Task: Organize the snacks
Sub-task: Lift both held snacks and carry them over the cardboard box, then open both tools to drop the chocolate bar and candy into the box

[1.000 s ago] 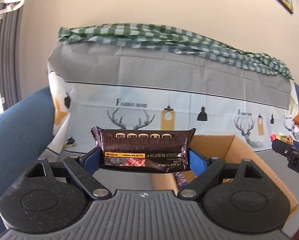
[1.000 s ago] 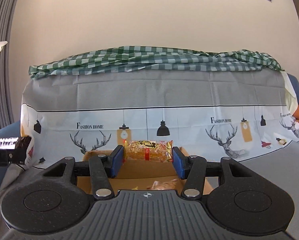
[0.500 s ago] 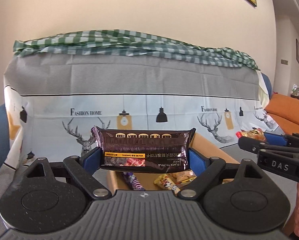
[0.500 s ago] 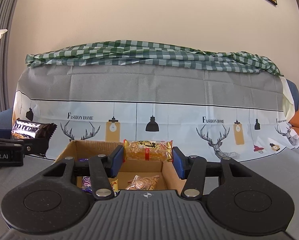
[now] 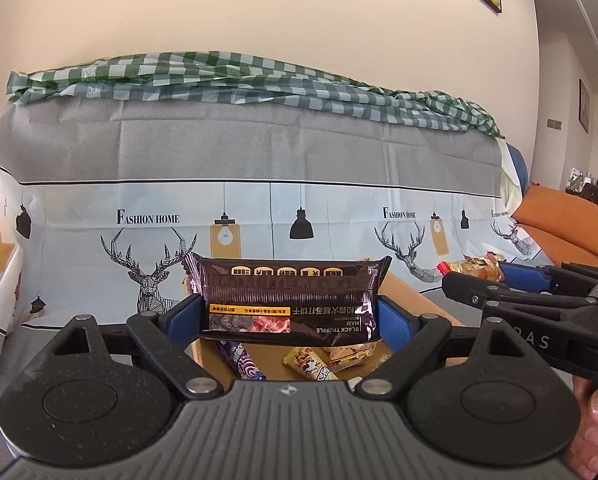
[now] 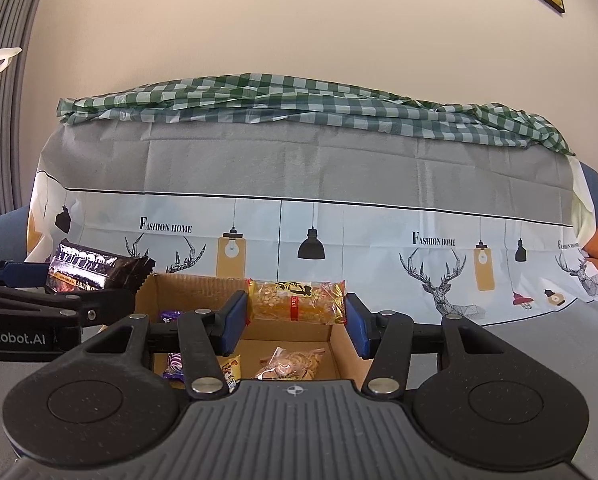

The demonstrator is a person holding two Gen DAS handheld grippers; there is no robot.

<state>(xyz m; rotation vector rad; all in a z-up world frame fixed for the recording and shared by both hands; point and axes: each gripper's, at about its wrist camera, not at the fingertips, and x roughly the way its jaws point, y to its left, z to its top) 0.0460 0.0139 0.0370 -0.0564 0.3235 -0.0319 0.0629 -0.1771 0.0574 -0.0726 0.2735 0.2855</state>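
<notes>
Dark brown foil fills the middle of my left wrist view: one black truffle ham cracker pack (image 5: pixel 289 300), clamped crosswise between the blue pads (image 5: pixel 182 316) of my left gripper (image 5: pixel 289 318), its print upside down. It hangs above one open cardboard box (image 5: pixel 415 304). Under the pack I count three loose snacks on the box floor: a purple wrapper (image 5: pixel 241 362), a yellow one (image 5: pixel 307 364) and a pale one (image 5: pixel 349 354) beside it. At the right edge my right gripper (image 5: pixel 475 270) reaches in from the side, gripping one golden snack pack (image 5: pixel 475 269); part of my hand (image 5: pixel 597 428) shows below it. Behind everything a printed cover (image 5: pixel 259 160) with deer and lamps drapes a sofa, one green checked cloth (image 5: pixel 239 80) along its top.

From the right wrist, my right gripper (image 6: pixel 297 316) grasps the golden snack pack (image 6: pixel 297 302) by its two ends, level above the cardboard box (image 6: pixel 195 288). Inside the box I count a clear bag of brown pieces (image 6: pixel 289 362), a yellow wrapper (image 6: pixel 231 368) and two bits of purple wrapper (image 6: pixel 175 364), possibly one item. At the left my left gripper (image 6: pixel 79 280) holds the dark cracker pack (image 6: pixel 95 270) just beside the box's near left corner.
</notes>
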